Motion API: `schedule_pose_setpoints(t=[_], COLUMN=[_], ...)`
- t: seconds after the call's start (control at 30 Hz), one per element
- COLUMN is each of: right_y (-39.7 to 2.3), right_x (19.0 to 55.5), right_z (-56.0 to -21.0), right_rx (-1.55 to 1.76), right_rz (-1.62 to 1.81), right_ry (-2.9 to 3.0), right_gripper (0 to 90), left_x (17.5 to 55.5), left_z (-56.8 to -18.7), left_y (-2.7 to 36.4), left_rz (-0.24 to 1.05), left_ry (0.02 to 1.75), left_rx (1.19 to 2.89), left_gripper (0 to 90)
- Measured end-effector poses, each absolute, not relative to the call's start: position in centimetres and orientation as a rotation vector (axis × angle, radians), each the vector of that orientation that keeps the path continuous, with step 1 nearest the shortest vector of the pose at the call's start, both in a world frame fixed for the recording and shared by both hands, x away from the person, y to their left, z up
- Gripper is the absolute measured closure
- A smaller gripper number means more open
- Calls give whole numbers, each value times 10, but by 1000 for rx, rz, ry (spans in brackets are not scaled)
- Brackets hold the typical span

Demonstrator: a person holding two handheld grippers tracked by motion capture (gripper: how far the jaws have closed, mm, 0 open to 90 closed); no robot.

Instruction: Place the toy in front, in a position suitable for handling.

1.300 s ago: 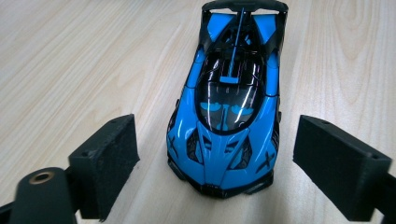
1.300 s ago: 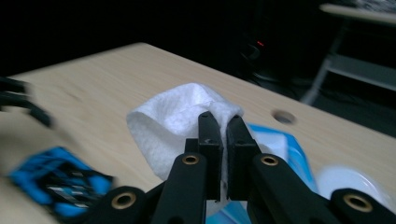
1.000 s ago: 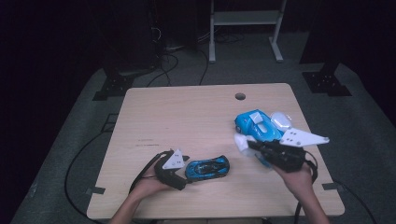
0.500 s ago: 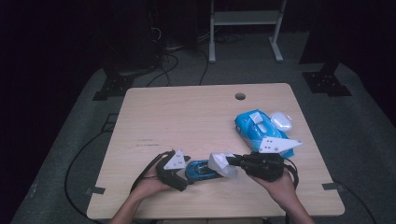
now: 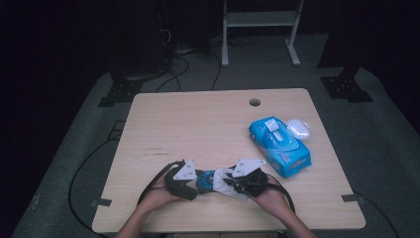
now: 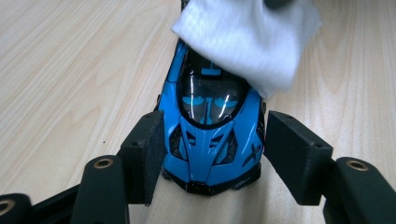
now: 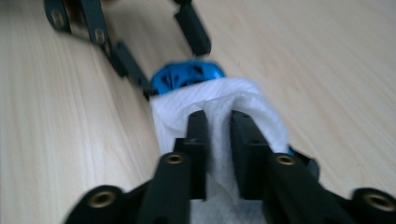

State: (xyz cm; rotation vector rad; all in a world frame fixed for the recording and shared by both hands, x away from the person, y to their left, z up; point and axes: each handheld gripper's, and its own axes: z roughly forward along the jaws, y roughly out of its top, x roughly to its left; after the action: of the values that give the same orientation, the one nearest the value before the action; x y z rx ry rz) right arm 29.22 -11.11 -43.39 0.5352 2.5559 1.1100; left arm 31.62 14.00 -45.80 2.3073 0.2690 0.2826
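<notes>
Since a second ago the right gripper (image 5: 229,182) has come away from the pack (image 5: 280,146) at the table's right side and down to the car (image 5: 206,180) near the front edge, carrying a white wipe (image 5: 224,183) with it. The left gripper (image 5: 193,182) has kept its place at the car's other end.

The left jaws have just been closing, with the car (image 6: 210,126) between them. In the left gripper view the left pad (image 6: 145,154) lies against the car's flank, while the right pad (image 6: 294,151) is just beside the other flank; whether it touches cannot be told. The right jaws have just been opening a little, yet in the right gripper view they stand narrow, with the wipe (image 7: 219,116) bunched between the fingers (image 7: 198,135) and draped over them. The wipe (image 6: 247,39) lies on the far part of the car, covering it from the roof onward; the blue body (image 7: 187,74) peeks out beyond the cloth.

The car sits on its wheels on a pale wooden table (image 5: 198,124). The blue pack lies well apart at the right, with a white lid-like piece (image 5: 298,128) just beside it. A small round hole (image 5: 254,102) is near the far edge. Around the table the floor is grey, with black cables (image 5: 86,163) and a white frame (image 5: 257,29) in the dark room behind.
</notes>
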Motion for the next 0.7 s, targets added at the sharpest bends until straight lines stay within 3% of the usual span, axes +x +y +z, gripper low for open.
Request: schedule_pose_setpoints(t=[0.1, 0.2, 0.4, 0.6, 0.7], right_y=[-108, -106, -108, -117, -129], right_x=[293, 288, 288, 296, 303], right_z=[-445, -452, -455, -452, -449], right_rx=[510, 456, 493, 605, 677], right_rz=[1046, 1004, 1041, 1129, 1116], right_ry=[2596, 2561, 2517, 2559, 2529], right_gripper=[588, 564, 698, 835, 841], left_x=[316, 320, 330, 330, 328], left_z=[-459, -461, -468, -472, -472], left_y=[139, 138, 135, 133, 132], left_rz=[284, 242, 170, 195, 206], left_ry=[275, 307, 352, 345, 344], left_rx=[2309, 2303, 2311, 2341, 2342], left_gripper=[311, 230, 177, 233, 244])
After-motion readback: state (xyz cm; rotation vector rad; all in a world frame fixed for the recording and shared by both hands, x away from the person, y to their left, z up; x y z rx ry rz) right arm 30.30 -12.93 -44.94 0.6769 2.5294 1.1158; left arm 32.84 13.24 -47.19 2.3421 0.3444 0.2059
